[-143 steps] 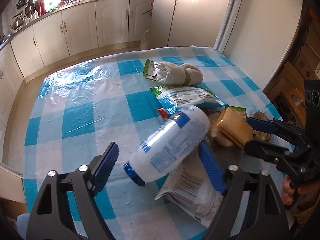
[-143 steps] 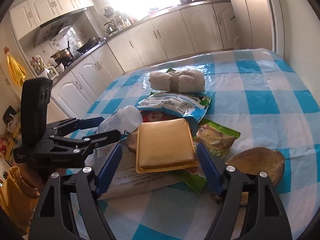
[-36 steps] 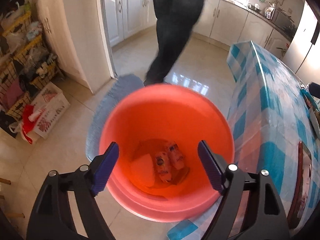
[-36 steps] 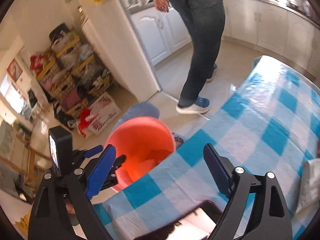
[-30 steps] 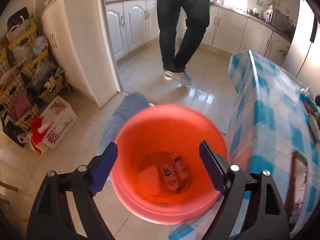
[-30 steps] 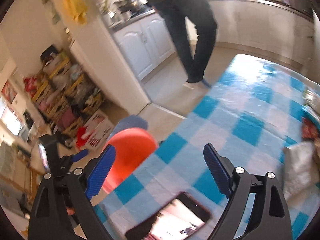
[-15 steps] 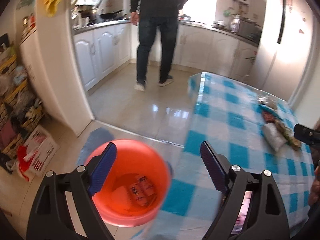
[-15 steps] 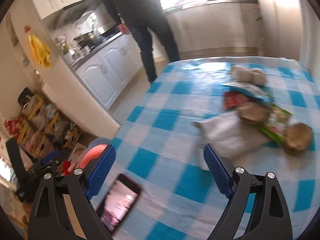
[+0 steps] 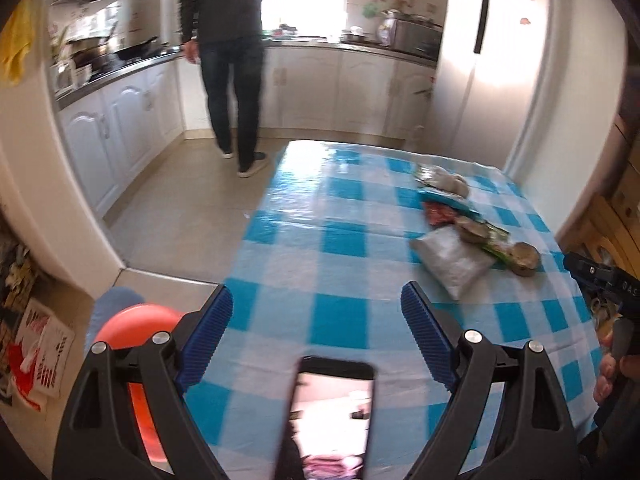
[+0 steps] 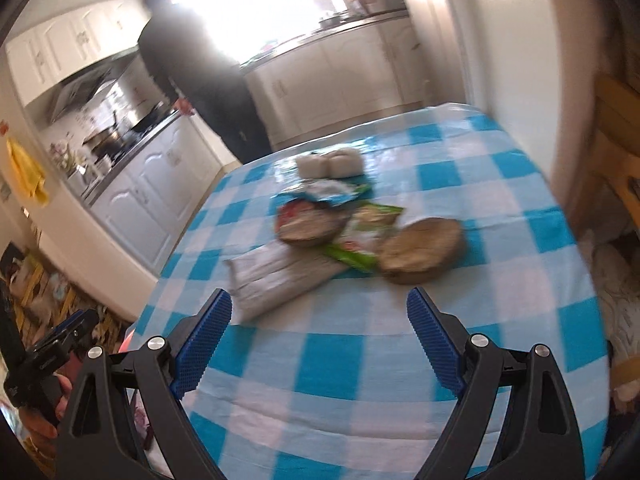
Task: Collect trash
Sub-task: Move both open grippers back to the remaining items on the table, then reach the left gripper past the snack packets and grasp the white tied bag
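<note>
A pile of trash lies on the blue-and-white checked table (image 9: 344,248): a grey-white plastic bag (image 9: 452,260) (image 10: 276,276), a round brown husk (image 10: 420,250) (image 9: 524,256), a green wrapper (image 10: 360,256), a brown bowl-like piece (image 10: 312,228), a white knotted bag (image 10: 330,162) (image 9: 450,180). An orange bucket (image 9: 132,324) stands on the floor at the table's near left corner. My left gripper (image 9: 316,328) is open and empty over the near table edge. My right gripper (image 10: 320,336) is open and empty, short of the pile.
A black phone (image 9: 332,416) lies on the table's near edge under my left gripper. A person in dark clothes (image 9: 228,56) stands by the kitchen counter. A wooden chair (image 10: 616,152) is on the right, cluttered shelves (image 10: 36,280) on the left.
Both grippers have swung from the orange bucket on the floor back toward the table; the trash pile is closer in the right wrist view. The person stands by the counter.
</note>
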`<state>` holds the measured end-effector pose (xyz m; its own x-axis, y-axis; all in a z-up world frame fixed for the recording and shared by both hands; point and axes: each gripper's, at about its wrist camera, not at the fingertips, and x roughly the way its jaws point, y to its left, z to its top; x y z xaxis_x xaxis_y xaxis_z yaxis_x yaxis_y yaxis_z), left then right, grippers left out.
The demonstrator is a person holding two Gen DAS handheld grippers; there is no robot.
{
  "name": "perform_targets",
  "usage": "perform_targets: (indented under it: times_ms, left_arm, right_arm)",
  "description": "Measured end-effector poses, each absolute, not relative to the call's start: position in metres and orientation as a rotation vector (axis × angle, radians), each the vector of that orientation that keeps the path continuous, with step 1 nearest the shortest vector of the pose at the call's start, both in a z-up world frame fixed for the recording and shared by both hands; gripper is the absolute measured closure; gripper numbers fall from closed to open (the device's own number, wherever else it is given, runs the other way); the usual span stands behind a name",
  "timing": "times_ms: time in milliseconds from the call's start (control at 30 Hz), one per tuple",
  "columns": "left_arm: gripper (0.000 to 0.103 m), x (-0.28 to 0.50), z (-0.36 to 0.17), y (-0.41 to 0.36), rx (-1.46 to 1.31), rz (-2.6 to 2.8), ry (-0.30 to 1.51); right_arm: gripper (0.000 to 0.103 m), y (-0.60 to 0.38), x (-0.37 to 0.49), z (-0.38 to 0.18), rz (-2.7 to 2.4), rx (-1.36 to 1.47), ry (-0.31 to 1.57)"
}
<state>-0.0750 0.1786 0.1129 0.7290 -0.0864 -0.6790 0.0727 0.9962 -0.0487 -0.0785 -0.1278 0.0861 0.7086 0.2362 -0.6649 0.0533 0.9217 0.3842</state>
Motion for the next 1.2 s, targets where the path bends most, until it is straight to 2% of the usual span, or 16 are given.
perform_targets:
  times_ms: [267,667,933,1200]
  left_arm:
    - [0.016,-0.033,0.114,0.122,0.019,-0.191,0.781]
    - [0.016,0.117,0.107,0.019,0.017,-0.339,0.864]
    - [0.016,0.246,0.067,-0.018,-0.027,-0.125,0.987]
    - [0.016,0.296,0.031,-0.031,0.112,0.029,1.089]
  right_arm:
    - [0.014,-0.175,-0.082,0.069,0.036,0.435,0.789]
    - [0.014,-0.202,-0.060,0.050,0.014,0.383,0.814]
    - [0.014,-0.213,-0.048,0.037,0.010,0.375,0.834]
    - [0.014,-0.224,-0.035,0.026,0.010,0.406,0.850]
